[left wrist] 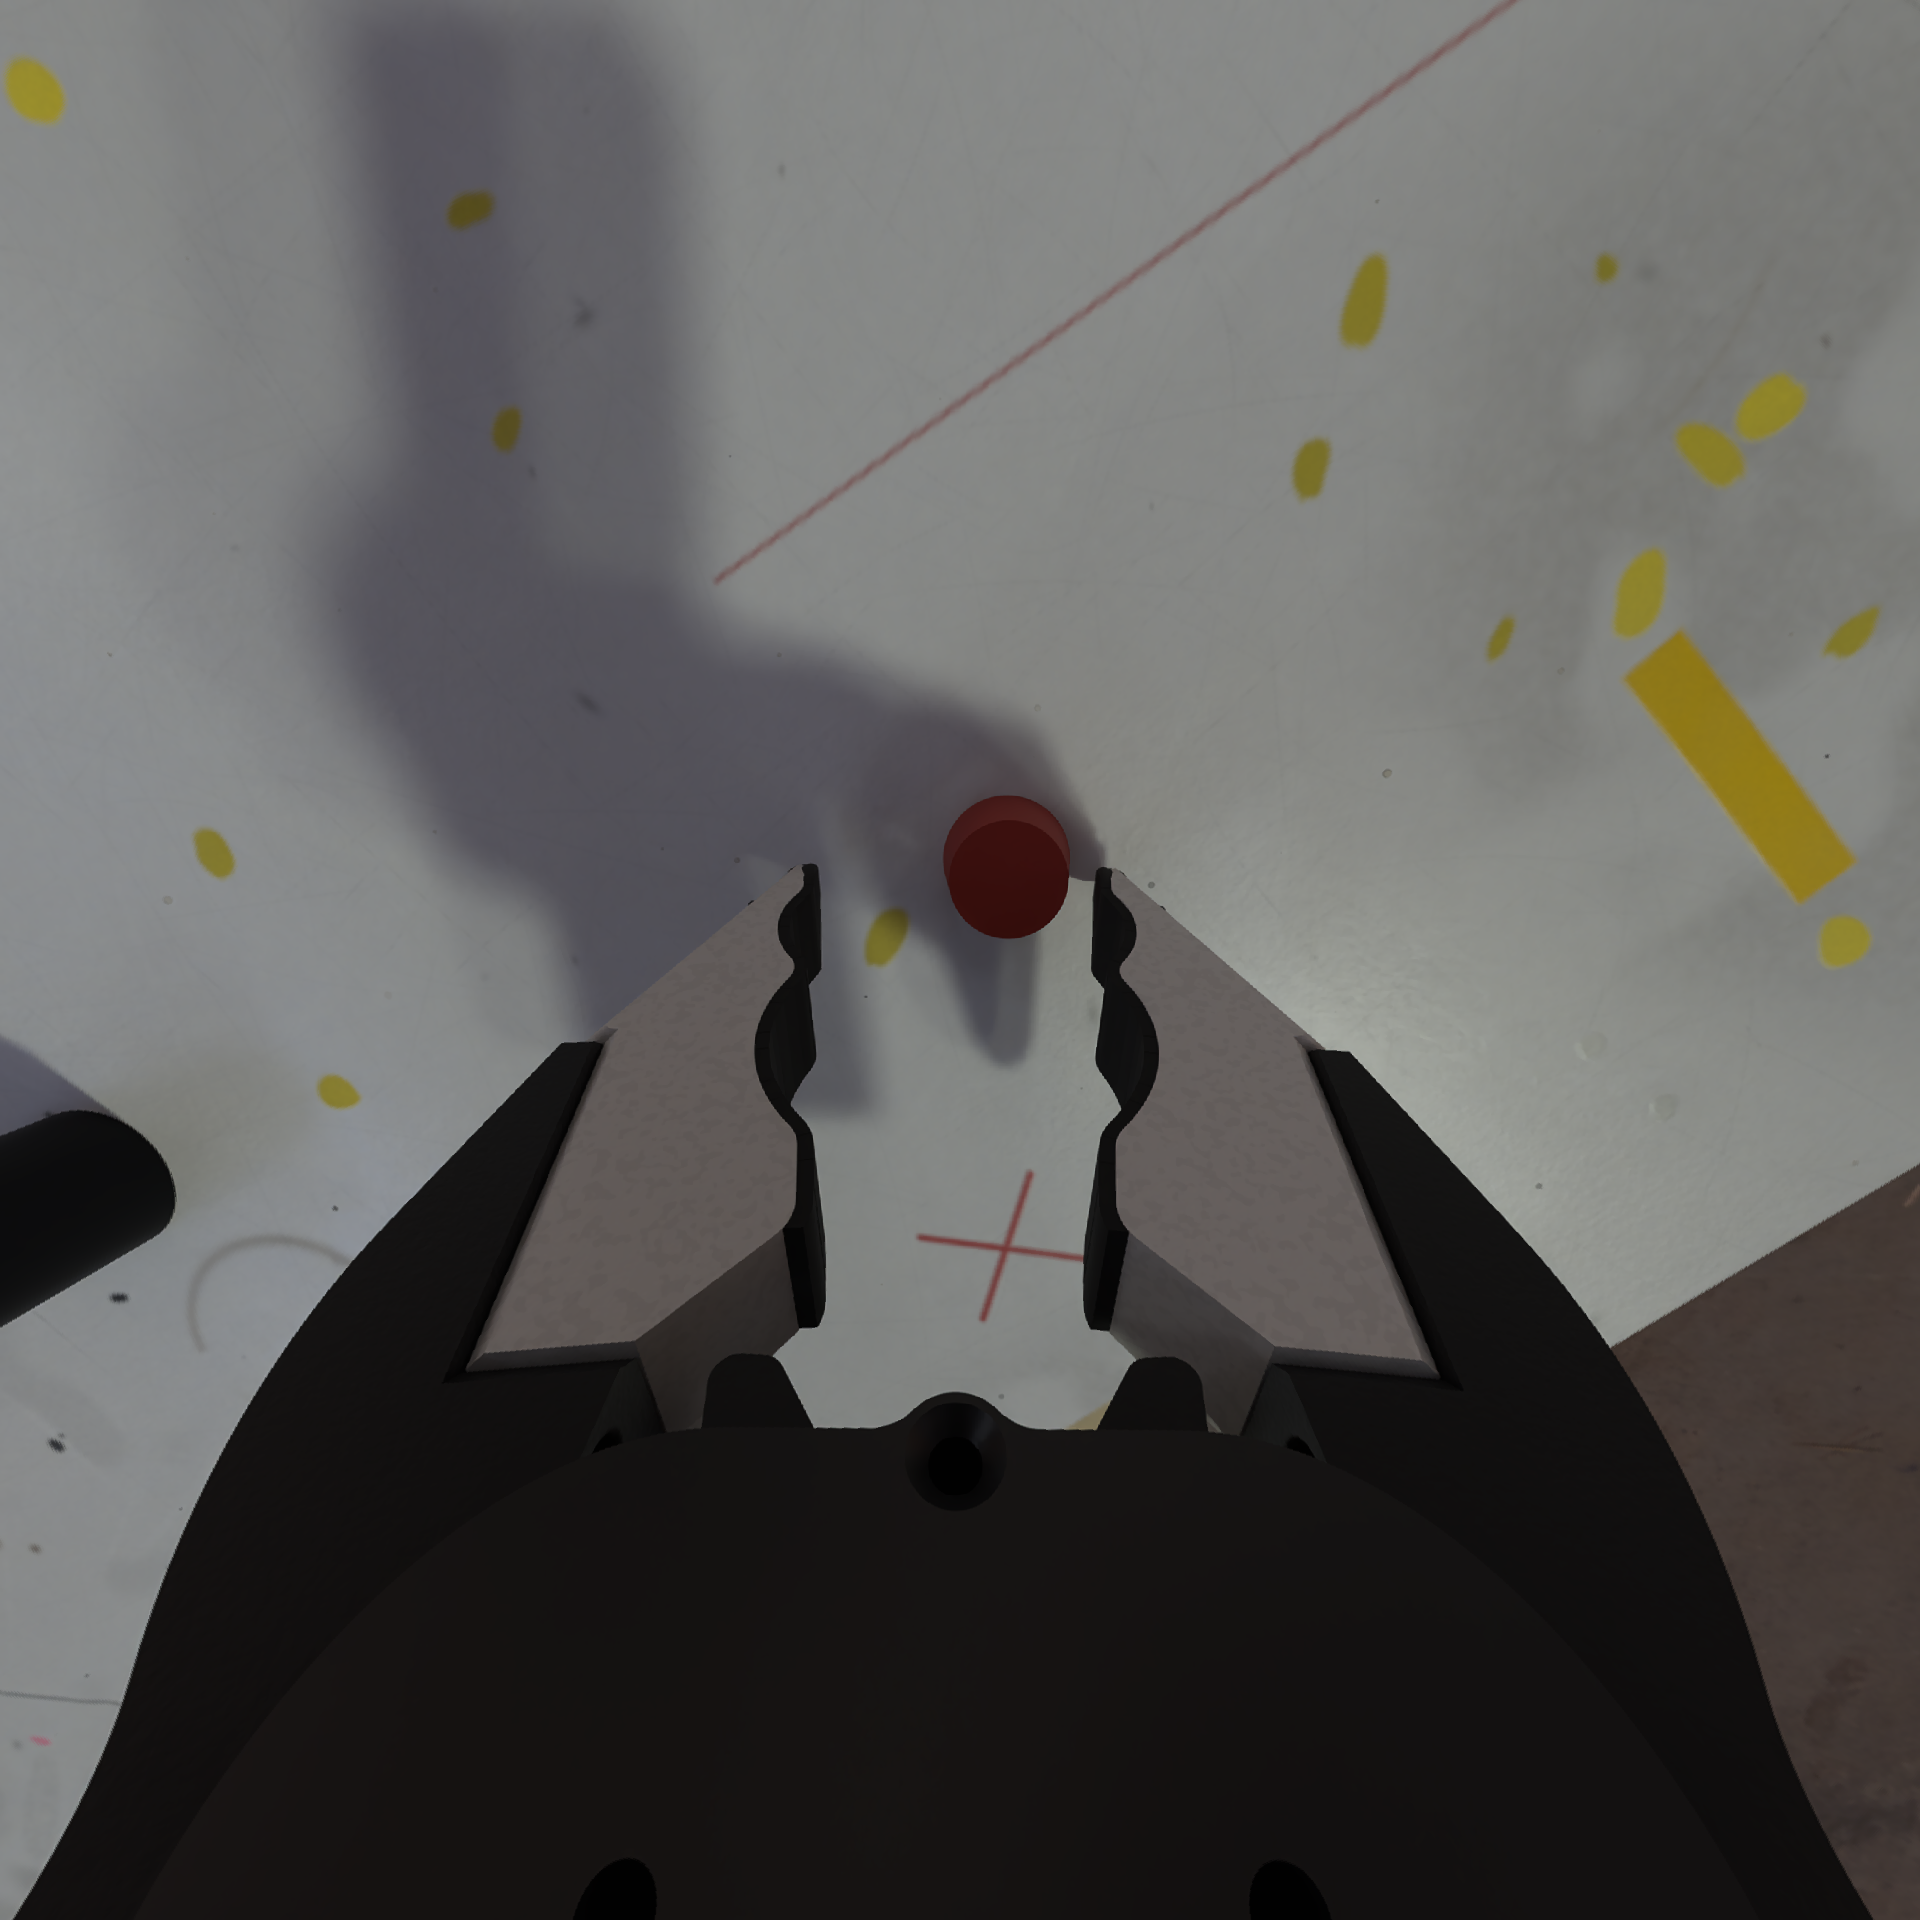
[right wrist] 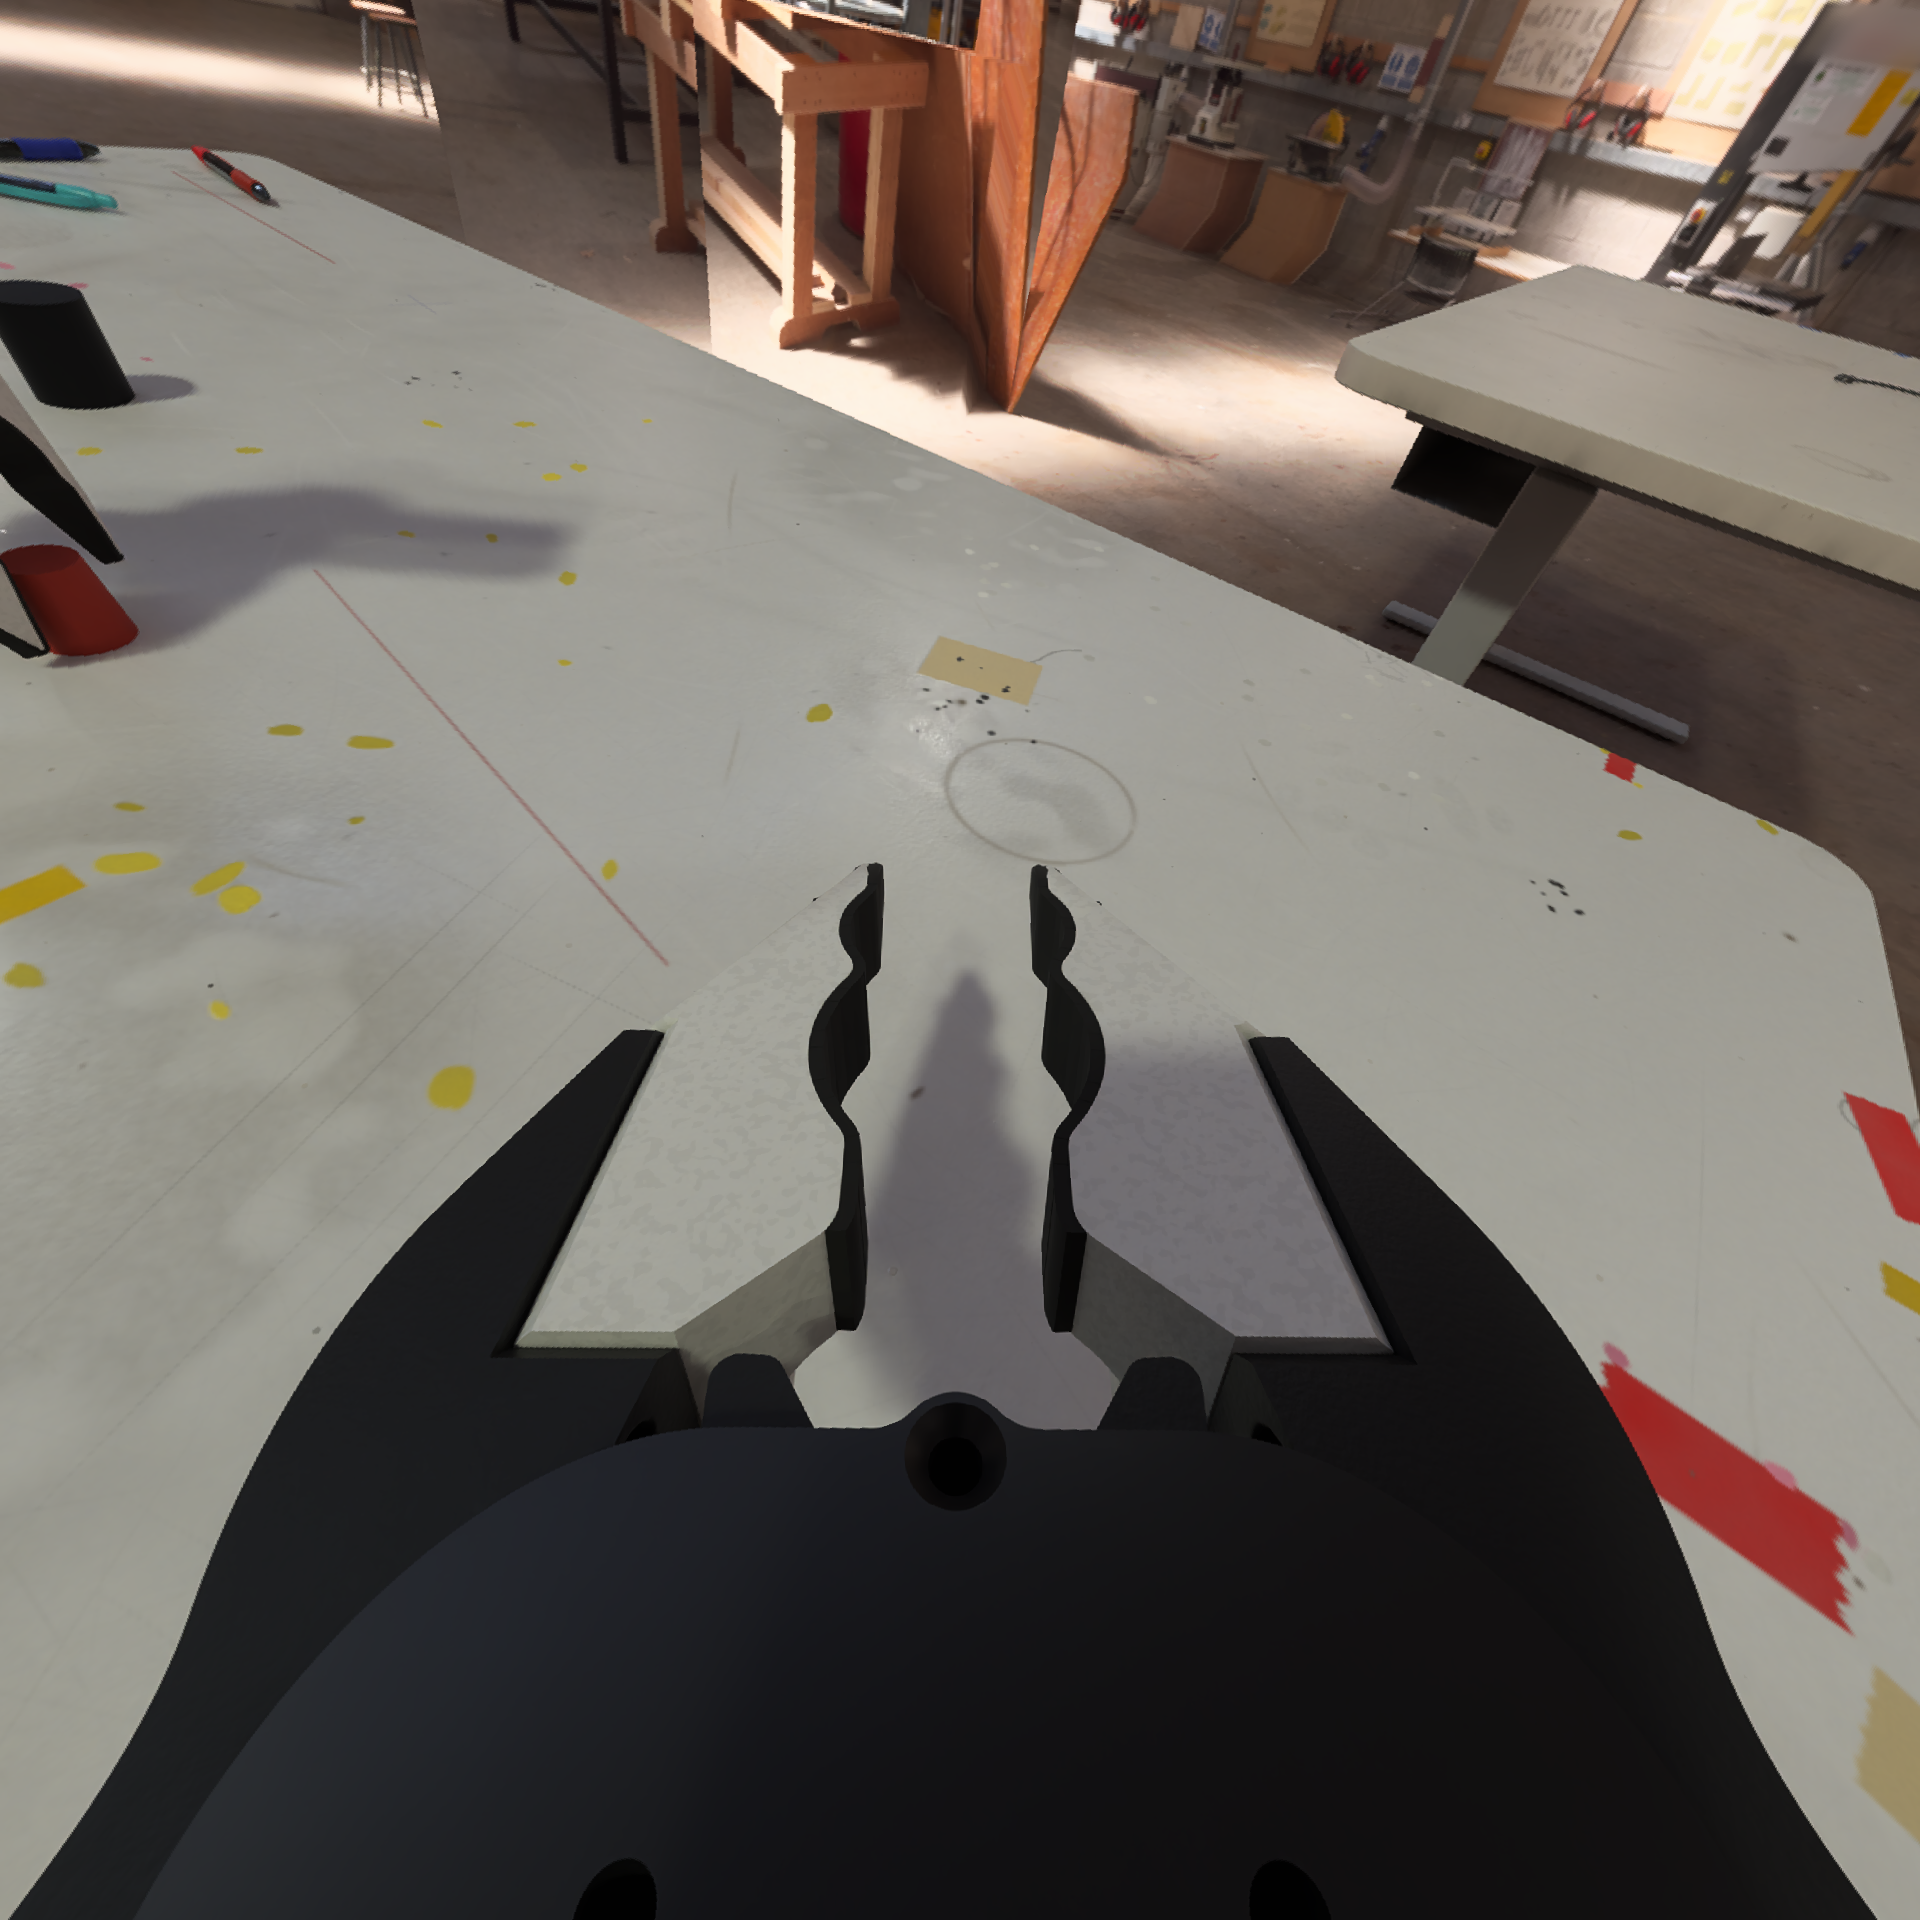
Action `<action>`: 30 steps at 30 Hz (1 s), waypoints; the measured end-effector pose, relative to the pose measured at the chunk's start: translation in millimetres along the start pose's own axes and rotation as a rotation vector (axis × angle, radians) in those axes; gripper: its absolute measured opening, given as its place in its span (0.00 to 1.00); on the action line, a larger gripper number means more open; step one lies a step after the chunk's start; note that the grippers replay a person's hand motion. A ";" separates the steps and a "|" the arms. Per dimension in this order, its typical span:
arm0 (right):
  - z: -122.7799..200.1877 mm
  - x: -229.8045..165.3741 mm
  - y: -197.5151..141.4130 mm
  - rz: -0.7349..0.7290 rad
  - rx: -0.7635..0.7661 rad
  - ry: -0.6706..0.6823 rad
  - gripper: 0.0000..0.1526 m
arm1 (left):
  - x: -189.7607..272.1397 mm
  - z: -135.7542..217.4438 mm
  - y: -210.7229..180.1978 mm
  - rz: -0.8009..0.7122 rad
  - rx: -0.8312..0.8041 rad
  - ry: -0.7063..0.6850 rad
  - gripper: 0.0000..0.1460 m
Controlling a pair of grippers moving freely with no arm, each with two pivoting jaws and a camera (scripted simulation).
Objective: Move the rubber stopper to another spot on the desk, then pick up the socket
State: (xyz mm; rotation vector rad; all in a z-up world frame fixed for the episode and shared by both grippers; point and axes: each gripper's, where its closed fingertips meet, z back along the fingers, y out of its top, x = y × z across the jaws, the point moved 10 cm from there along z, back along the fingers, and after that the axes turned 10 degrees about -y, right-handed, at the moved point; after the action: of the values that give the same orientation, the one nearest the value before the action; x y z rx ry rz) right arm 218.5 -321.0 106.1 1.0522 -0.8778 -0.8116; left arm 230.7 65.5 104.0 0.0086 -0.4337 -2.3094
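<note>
The red rubber stopper (left wrist: 1006, 868) stands on the white desk (left wrist: 1351, 1039), just past the fingertips of my left gripper (left wrist: 956, 883) and closer to the right fingertip. The left gripper is open and points down at the desk. The black cylindrical socket (left wrist: 73, 1195) shows at the left edge. In the right wrist view the stopper (right wrist: 78, 608) sits at the far left between the left gripper's fingers (right wrist: 52, 488), with the socket (right wrist: 62, 348) upright beyond them. My right gripper (right wrist: 956, 883) is open and empty, low over the desk.
Pens (right wrist: 234, 171) lie at the desk's far left corner. Yellow tape (left wrist: 1740, 769), yellow paint spots and red lines mark the top. The desk's edge (right wrist: 1143, 551) runs diagonally, with floor, a wooden workbench (right wrist: 790, 156) and another table (right wrist: 1662, 384) beyond. Red tape (right wrist: 1725, 1496) lies near the right edge.
</note>
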 end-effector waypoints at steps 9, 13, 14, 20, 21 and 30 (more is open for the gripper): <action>-0.4 0.0 0.0 -0.001 -0.002 -0.001 0.18 | 4.2 4.7 -0.2 0.010 0.013 0.022 0.25; -0.3 0.3 -0.1 -0.004 -0.001 0.000 0.18 | 0.6 8.1 1.6 0.012 0.011 0.026 0.19; -0.3 0.3 -0.1 -0.004 -0.001 0.000 0.18 | 0.0 7.5 1.5 0.010 0.001 0.030 0.19; -0.6 0.4 -0.1 -0.005 -0.004 0.002 0.18 | -1.0 8.9 -1.5 0.018 0.002 0.034 0.28; -0.7 0.4 -0.2 -0.005 -0.005 0.002 0.18 | -1.3 10.1 -2.5 0.023 0.007 0.036 0.29; -1.5 -0.1 -0.2 0.000 -0.013 0.002 0.18 | 7.6 2.2 -3.2 0.034 -0.015 0.022 0.37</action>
State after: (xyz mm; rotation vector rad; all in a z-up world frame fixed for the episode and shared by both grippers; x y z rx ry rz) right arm 219.7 -320.4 105.5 1.0413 -0.8693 -0.8150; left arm 222.8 62.8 106.0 0.0197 -0.4027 -2.2763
